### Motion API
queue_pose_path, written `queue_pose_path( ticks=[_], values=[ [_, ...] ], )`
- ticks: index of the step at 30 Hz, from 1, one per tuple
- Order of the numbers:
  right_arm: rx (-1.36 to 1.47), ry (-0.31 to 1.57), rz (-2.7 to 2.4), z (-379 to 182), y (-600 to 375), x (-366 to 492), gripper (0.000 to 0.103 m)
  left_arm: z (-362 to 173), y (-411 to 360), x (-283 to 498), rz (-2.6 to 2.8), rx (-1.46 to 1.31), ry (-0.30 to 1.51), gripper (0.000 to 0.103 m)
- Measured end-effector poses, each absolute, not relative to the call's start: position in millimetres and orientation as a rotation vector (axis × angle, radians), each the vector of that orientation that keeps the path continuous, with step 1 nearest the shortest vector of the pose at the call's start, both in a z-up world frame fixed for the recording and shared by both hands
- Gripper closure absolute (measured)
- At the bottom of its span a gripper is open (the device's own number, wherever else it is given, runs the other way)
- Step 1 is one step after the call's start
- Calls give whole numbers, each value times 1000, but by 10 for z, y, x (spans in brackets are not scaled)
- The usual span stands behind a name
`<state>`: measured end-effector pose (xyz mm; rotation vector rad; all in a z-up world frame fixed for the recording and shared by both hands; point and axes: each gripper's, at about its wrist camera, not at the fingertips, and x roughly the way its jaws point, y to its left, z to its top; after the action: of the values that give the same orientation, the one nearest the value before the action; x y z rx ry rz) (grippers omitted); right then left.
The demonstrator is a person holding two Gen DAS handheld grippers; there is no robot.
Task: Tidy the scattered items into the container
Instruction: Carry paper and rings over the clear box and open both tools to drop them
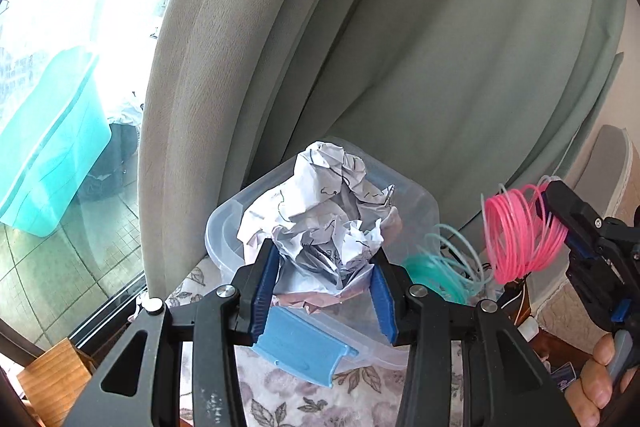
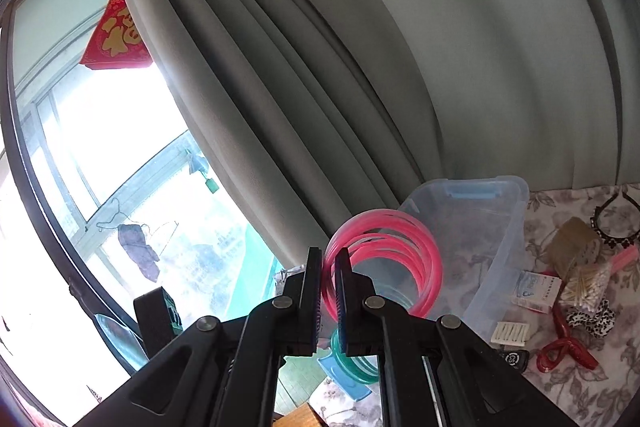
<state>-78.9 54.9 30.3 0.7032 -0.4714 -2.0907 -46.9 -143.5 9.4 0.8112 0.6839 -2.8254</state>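
Evidently both loads are mid-carry: the left gripper [image 1: 326, 291] pinches a crumpled ball of white scribbled paper [image 1: 320, 215] over the clear plastic storage box with blue latches [image 1: 424, 203], while the right gripper [image 2: 329, 291] pinches a pink coil of thin plastic filament [image 2: 384, 259], its teal coil [image 2: 352, 363] dangling below. Next, I judge, the left fingers should spread to drop the paper inside, and the right must bring its coils over the box rim before letting go.

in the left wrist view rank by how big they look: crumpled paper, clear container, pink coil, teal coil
1. clear container
2. crumpled paper, though it sits nearer and hides much of the container
3. pink coil
4. teal coil, partly hidden, so 3 and 4 are close
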Motion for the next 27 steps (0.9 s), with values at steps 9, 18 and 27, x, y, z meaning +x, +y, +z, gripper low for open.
queue_pose_path(
  ticks=[9, 18, 27],
  values=[
    [883, -456, -2087, -146, 384, -1041, 95, -2, -1491, -720, -2845, 841, 692, 58],
    [930, -427, -2060, -311, 256, -1128, 92, -57, -1534, -909, -2854, 858, 680, 57],
    [925, -404, -2068, -310, 241, -1138, 92, -164, -1550, -931, -2849, 868, 697, 57]
  ],
)
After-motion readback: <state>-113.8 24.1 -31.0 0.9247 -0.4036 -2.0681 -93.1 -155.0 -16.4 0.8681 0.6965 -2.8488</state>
